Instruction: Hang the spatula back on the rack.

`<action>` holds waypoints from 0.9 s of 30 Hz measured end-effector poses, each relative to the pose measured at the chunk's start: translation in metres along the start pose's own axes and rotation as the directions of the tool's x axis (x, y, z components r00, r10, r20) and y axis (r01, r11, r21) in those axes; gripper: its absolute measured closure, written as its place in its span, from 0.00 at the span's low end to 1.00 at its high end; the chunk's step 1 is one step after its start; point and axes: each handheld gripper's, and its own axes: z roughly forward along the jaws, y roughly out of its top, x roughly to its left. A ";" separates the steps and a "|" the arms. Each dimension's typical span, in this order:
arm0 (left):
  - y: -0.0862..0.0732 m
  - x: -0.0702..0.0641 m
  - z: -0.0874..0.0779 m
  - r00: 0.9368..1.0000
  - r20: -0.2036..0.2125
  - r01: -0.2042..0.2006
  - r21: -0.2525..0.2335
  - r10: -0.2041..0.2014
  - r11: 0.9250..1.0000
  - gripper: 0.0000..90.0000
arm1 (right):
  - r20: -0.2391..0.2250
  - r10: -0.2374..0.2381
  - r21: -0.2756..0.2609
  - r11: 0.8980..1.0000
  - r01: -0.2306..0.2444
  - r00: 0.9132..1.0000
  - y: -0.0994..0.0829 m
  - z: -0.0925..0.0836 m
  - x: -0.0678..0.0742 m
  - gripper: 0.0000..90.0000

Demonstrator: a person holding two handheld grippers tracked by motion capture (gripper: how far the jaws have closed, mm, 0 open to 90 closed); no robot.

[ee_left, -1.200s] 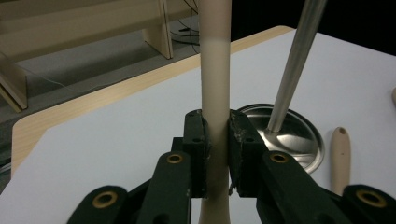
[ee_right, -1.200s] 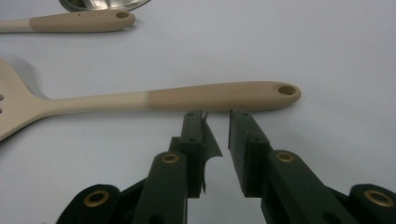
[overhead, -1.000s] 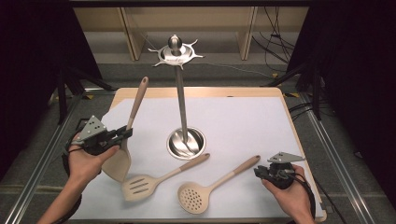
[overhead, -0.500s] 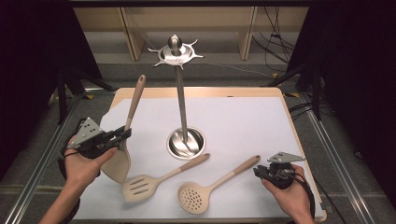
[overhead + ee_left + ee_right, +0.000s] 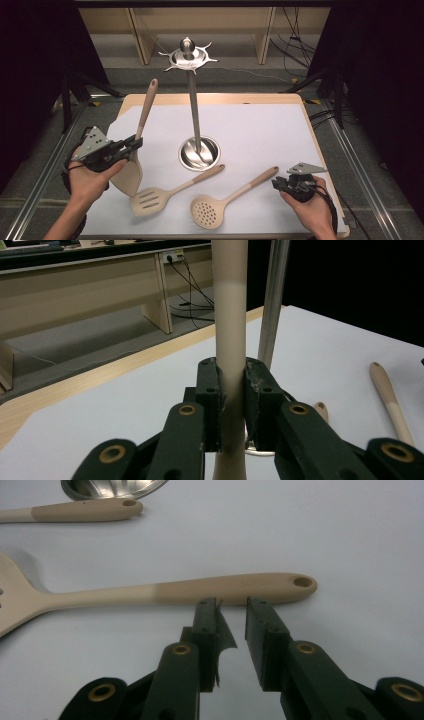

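My left gripper is shut on the handle of a beige solid spatula. It holds the spatula nearly upright, blade down at the mat's left side. In the left gripper view the pads clamp the handle. A steel utensil stand rises from its round base at the mat's centre. A slotted turner and a perforated skimmer lie flat in front of it. My right gripper is open, just short of the skimmer's handle, with nothing between its jaws.
The white mat covers a wooden table, with bare mat behind and right of the stand. The stand's pole is close behind the held handle. The turner's handle ends beside the stand's base. Dark curtains and cables flank the table.
The left gripper and its spatula have shifted only slightly. The right gripper has kept still.
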 end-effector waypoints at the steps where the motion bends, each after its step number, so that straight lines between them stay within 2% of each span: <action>1: 0.000 -0.001 0.000 1.000 0.001 0.000 -0.003 0.000 1.000 0.87 | 0.000 -0.002 0.001 1.000 0.002 1.000 0.000 0.000 0.000 0.84; 4: 0.002 -0.003 -0.002 1.000 0.002 -0.004 -0.003 0.004 1.000 0.87 | -0.002 0.012 0.008 1.000 -0.012 1.000 0.000 -0.001 0.000 0.84; 8: 0.005 -0.007 -0.003 1.000 0.012 -0.006 -0.018 0.006 1.000 0.87 | 0.001 -0.001 -0.003 1.000 0.001 1.000 0.000 0.000 0.000 0.84; 16: 0.009 -0.013 -0.005 1.000 0.026 -0.016 -0.043 0.017 0.999 0.87 | 0.000 0.000 0.001 1.000 0.000 1.000 0.000 0.000 -0.001 0.84; 22: 0.012 -0.016 -0.008 0.999 0.028 -0.023 -0.045 0.025 0.999 0.87 | 0.002 -0.003 0.002 1.000 0.003 1.000 0.000 0.000 0.000 0.84; 23: 0.012 -0.015 -0.007 0.998 0.039 -0.044 -0.064 0.047 0.997 0.87 | 0.004 -0.004 -0.001 1.000 0.004 1.000 0.000 0.000 0.000 0.84; 27: 0.013 -0.016 -0.008 0.998 0.041 -0.052 -0.071 0.055 0.996 0.87 | 0.004 -0.003 0.002 1.000 0.003 1.000 0.000 0.000 -0.001 0.84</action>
